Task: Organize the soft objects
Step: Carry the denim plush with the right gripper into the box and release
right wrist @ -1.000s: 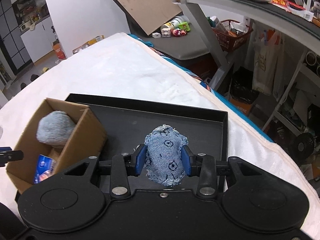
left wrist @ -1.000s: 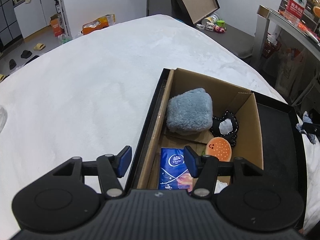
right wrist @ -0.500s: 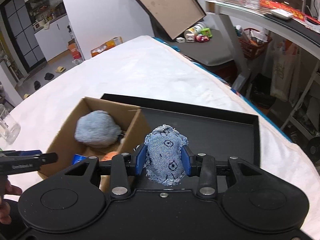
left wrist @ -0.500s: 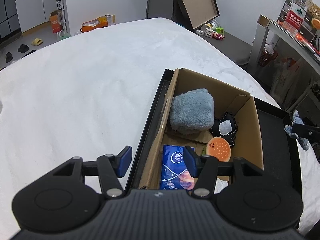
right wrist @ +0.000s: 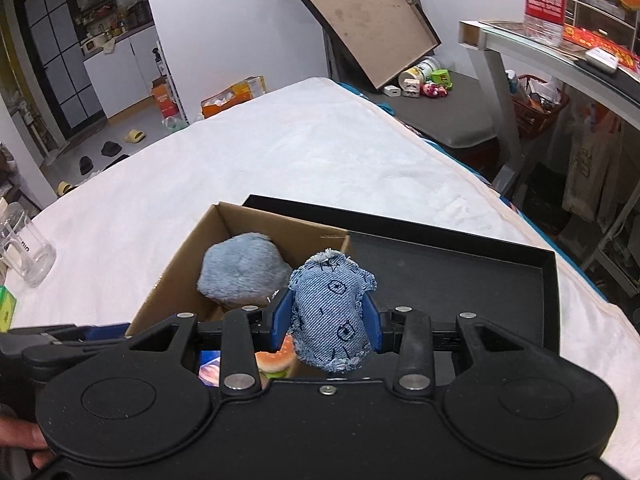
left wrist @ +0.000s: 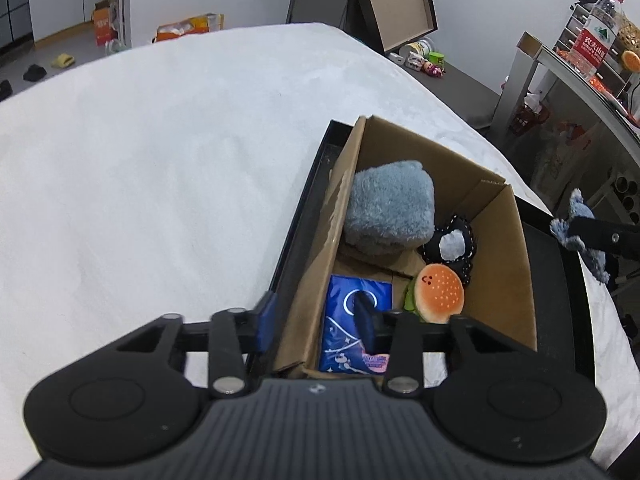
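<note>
A wide bed covered by a white plush blanket (left wrist: 160, 168) carries everything. Directly on it lies a shallow black rectangular tray (right wrist: 460, 268), ahead of the right fingers, and a clear glass mug (right wrist: 28, 252) far off to their left.

Very little lettering here is clear enough for you to read. The water bottle (left wrist: 597, 36) on the glass shelf at the right carries a red label with white Chinese characters, 农夫山泉, under a green mountain mark; you see the same label closer in the right wrist view (right wrist: 545, 0). The glass mug (right wrist: 25, 249) on the bed at the left has a few dark letters on its side, too small and cut off to make out. The blue tissue pack (left wrist: 354, 322) in the cardboard box (left wrist: 508, 280) bears a printed ring and some pink wording that stays illegible.
</note>
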{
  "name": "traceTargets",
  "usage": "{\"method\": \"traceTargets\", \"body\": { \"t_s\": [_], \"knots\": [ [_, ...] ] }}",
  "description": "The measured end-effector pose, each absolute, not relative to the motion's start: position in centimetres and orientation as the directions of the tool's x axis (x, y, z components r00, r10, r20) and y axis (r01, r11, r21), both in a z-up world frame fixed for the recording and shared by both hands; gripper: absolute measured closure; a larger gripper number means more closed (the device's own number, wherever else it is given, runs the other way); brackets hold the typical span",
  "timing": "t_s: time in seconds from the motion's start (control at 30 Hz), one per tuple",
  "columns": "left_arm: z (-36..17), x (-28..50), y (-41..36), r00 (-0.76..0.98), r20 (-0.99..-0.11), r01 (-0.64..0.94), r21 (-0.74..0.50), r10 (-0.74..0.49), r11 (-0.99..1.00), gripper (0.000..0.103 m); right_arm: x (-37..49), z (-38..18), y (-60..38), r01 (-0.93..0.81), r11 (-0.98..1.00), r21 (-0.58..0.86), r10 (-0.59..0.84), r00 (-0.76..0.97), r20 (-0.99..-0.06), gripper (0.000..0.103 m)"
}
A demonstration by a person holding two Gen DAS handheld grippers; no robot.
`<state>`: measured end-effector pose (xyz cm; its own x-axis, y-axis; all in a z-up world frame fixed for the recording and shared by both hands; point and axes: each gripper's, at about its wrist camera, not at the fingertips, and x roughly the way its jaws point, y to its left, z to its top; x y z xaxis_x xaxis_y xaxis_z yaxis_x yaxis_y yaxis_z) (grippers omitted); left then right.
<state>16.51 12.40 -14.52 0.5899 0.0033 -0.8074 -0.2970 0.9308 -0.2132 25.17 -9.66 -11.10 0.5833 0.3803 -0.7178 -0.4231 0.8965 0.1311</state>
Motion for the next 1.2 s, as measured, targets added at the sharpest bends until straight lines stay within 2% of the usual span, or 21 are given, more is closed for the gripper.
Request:
{"method": "traceTargets", "body": {
  "t_s": [0.03,0.2,0.9,0.97,1.03,1.2],
  "knots": [
    [-14.7,16.5,12.5,0.591,-0.807,-0.294,-0.223,-0.006,0.929,0.078,25.1,-11.1,-9.3,-0.424,0.896,0.131,0.38,0.582,-0.718,0.065],
    [-14.7,16.2,13.0,0.605,-0.796,-0.292,-0.238,-0.014,0.926,0.088,24.9,-11.3,-7.7,-0.438,0.889,0.13,0.388,0.574,-0.721,0.065],
    [-14.7,16.1,14.0,0.61,-0.791,-0.27,-0.265,-0.049,0.926,0.088,24.6,-13.8,-2.3,-0.493,0.853,0.168,0.434,0.494,-0.753,0.064],
    [-14.7,16.1,14.1,0.608,-0.793,-0.272,-0.266,-0.049,0.925,0.088,24.6,-14.2,-1.8,-0.497,0.852,0.164,0.431,0.488,-0.759,0.061],
    [-14.7,16.1,14.1,0.607,-0.793,-0.273,-0.268,-0.051,0.924,0.088,24.8,-14.7,-1.5,-0.496,0.853,0.162,0.422,0.474,-0.773,0.051],
    [-14.6,16.3,13.9,0.597,-0.801,-0.28,-0.26,-0.044,0.924,0.088,24.7,-14.6,-2.6,-0.489,0.849,0.202,0.45,0.466,-0.762,0.046]
  ]
}}
